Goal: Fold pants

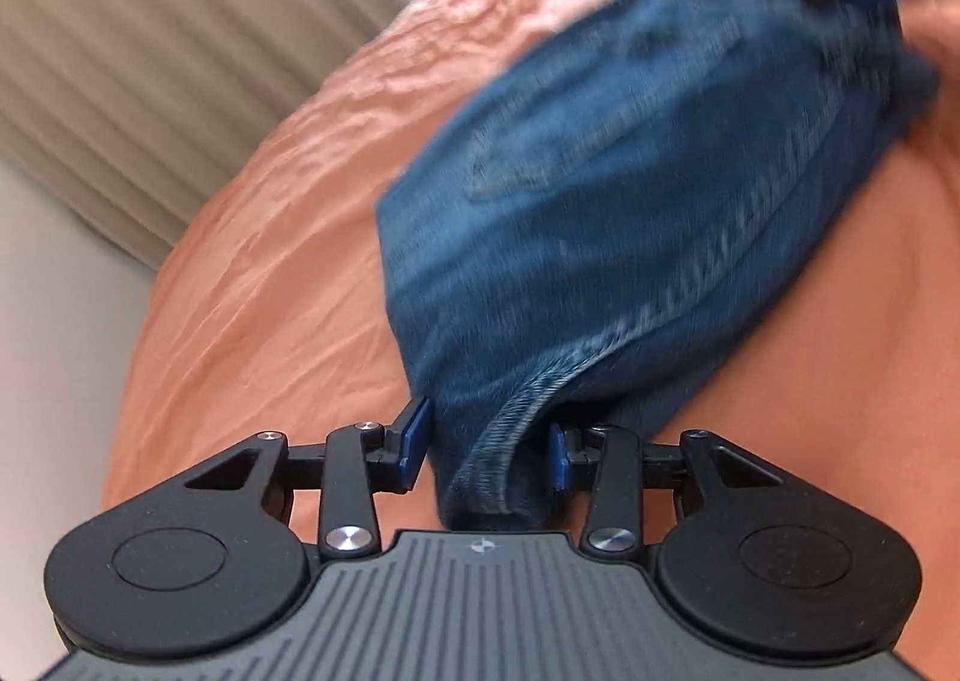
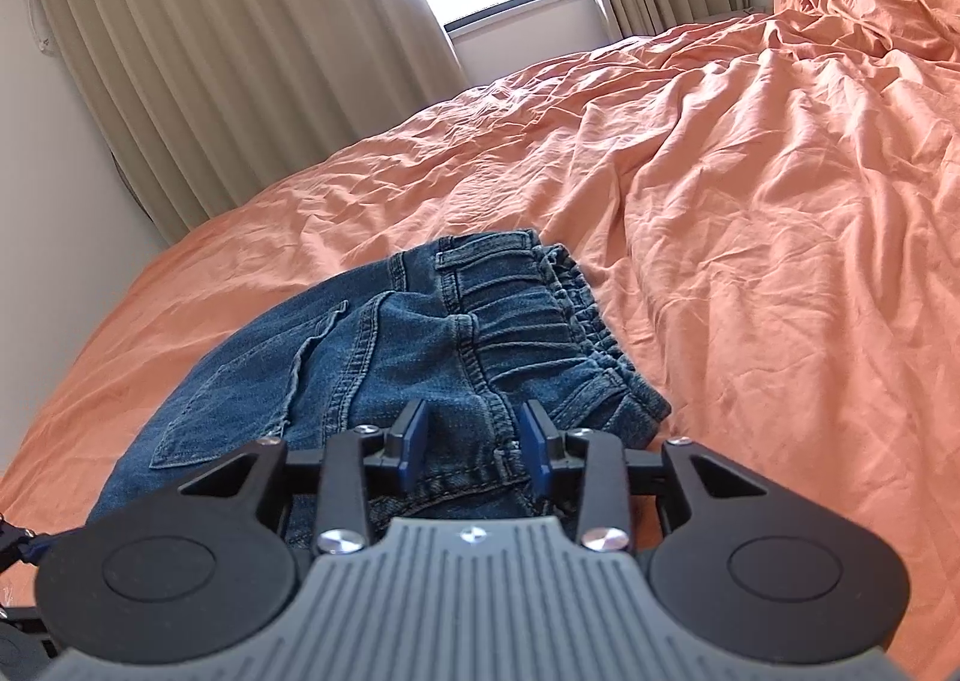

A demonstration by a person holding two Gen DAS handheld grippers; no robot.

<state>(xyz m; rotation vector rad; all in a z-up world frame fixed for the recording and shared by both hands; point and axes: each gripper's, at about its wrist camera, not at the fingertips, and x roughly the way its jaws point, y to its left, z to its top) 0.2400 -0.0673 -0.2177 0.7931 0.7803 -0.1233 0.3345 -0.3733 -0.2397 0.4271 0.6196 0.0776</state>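
Left gripper [image 1: 489,450] stands half-wide around the jeans [image 1: 630,213] hem, right gripper [image 2: 474,444] likewise astride the waistband [image 2: 540,309] low in frame; unpinched denim could slip, undoing the fold.

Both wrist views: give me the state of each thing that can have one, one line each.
jeans: folded into a bundle, lying on the bed, elastic waistband on top.
left gripper: jaws apart, a denim hem between them; the view is too blurred to tell if the pads press.
right gripper: open, jaws astride the jeans' near edge.
bedsheet: orange, wrinkled, spread over the bed.
curtains: parted at the window.
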